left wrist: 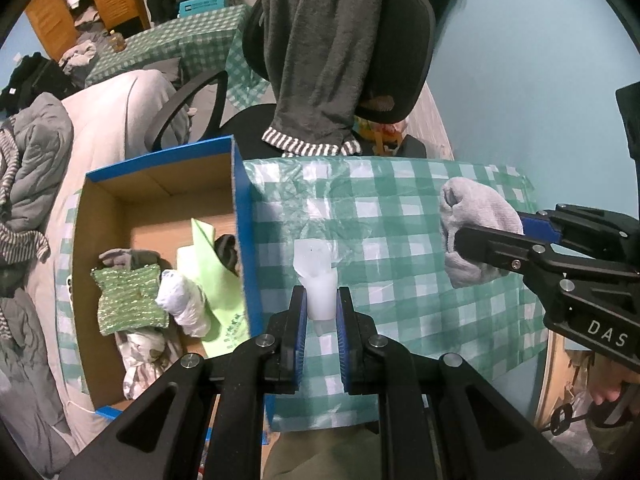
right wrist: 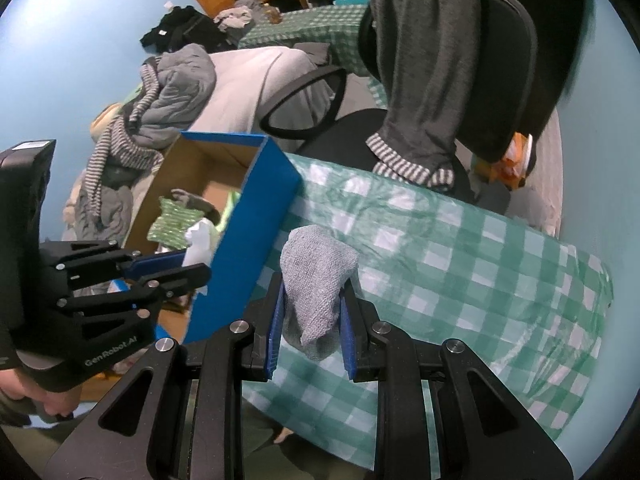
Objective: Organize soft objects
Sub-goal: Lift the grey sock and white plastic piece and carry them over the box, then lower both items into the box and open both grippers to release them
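My left gripper (left wrist: 321, 300) is shut on a white soft piece (left wrist: 318, 280) and holds it above the green checked tablecloth (left wrist: 380, 216), just right of the blue cardboard box (left wrist: 242, 216). It also shows in the right wrist view (right wrist: 188, 264). My right gripper (right wrist: 312, 300) is shut on a grey sock (right wrist: 318, 276), held above the cloth near the box's blue wall (right wrist: 256, 232). The sock also shows in the left wrist view (left wrist: 472, 232). The box holds a green knit piece (left wrist: 128, 300), a white bundle (left wrist: 184, 300), a light green sheet (left wrist: 212, 276) and other soft items.
A black office chair (left wrist: 400, 40) with a grey garment (left wrist: 320, 60) draped over it stands behind the table. A bed with grey and striped clothes (left wrist: 32, 168) lies left of the box. A second checked table (left wrist: 180, 48) stands further back.
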`<state>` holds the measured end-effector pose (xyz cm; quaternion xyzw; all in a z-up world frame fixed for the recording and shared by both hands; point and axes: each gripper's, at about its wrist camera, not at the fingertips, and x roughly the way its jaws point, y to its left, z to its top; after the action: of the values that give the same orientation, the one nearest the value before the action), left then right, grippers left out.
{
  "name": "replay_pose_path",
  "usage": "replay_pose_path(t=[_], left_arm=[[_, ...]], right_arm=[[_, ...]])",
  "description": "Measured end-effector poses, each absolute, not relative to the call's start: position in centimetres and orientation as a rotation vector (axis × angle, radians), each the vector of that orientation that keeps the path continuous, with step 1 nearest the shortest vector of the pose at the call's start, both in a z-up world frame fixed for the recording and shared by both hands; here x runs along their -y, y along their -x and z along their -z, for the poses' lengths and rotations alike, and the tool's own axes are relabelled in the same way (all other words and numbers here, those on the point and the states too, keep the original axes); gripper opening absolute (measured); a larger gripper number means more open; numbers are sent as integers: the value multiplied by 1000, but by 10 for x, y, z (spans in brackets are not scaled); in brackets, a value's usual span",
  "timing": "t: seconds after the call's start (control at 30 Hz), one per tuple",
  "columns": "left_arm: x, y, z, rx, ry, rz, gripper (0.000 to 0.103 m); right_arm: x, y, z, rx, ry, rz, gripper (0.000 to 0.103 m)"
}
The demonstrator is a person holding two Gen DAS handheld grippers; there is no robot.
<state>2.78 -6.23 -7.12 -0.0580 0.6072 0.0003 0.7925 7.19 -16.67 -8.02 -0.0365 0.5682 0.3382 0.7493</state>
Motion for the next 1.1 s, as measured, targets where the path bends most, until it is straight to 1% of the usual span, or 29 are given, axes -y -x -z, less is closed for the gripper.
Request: replay_pose_path(t=[0.6, 1.1], left_arm=[[-7, -3, 59, -1276, 193, -78, 14], [-76, 18, 78, -1303, 258, -172, 14]], right_arm=[[87, -59, 62, -1206, 121, -847, 24], [16, -51, 75, -1234, 166, -913, 24]])
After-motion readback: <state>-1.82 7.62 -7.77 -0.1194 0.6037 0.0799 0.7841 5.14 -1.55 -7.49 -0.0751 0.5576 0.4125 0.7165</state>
